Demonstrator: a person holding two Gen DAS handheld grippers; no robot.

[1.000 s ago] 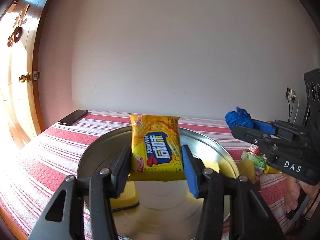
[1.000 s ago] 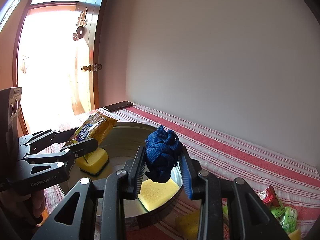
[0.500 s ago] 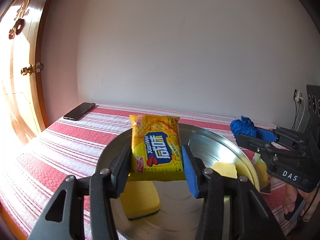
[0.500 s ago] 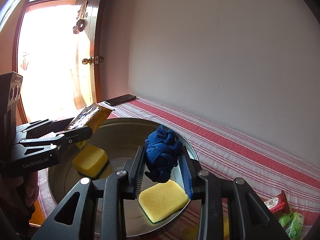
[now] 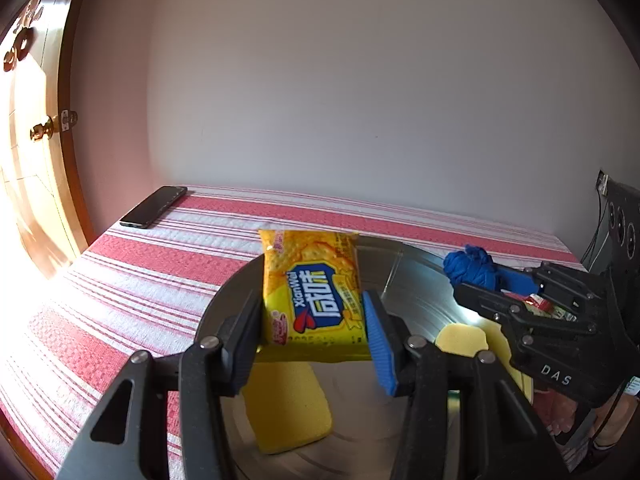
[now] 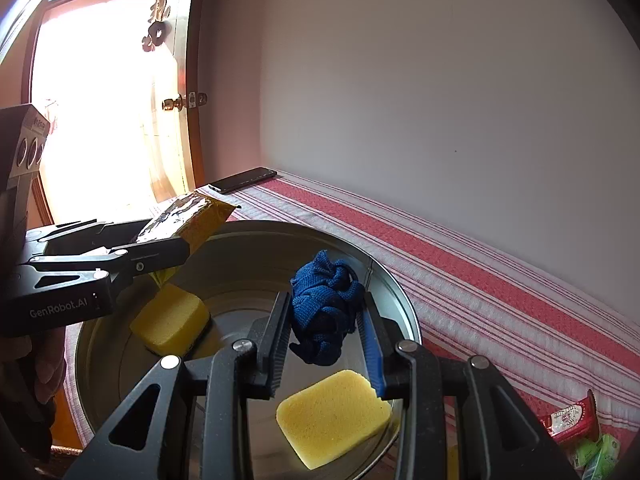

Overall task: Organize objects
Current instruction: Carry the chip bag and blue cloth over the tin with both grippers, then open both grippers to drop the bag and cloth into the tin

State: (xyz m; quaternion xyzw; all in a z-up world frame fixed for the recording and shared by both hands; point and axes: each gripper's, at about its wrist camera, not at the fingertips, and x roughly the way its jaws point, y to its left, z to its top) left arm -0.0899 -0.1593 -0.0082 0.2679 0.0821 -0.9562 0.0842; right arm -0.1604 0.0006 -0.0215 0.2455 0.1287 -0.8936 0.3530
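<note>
Between the two fingers of the left tool [image 5: 313, 312], in the left wrist view, a yellow snack packet [image 5: 312, 294] stands clamped by its sides, its printed face toward the camera and its top edge above the fingertips. Below and ahead of this tool sits a round metal basin [image 5: 416, 292] on the red-and-white striped cloth of the bench [image 5: 160, 264]. One yellow sponge [image 5: 288, 408] lies in the basin directly under the tool, and a second sponge [image 5: 462, 338] lies to its right. Farther right, the right tool [image 5: 476, 276] reaches over the basin with a blue cloth [image 5: 470, 270] at its tip. A dark phone [image 5: 154, 206] lies far ahead to the left, near the wooden door [image 5: 36, 152]. In the right wrist view, the right tool [image 6: 325, 320] is closed narrow on the bunched blue cloth [image 6: 324, 312], which hangs between its fingers above the basin [image 6: 392, 280]. A sponge [image 6: 334, 416] lies in the basin just below this tool, another sponge [image 6: 170, 318] to its left. Left again, the left tool [image 6: 176, 240] holds the packet [image 6: 188, 220] tilted over the basin's rim. Small red and green packets [image 6: 576, 428] lie on the cloth to the lower right.
</note>
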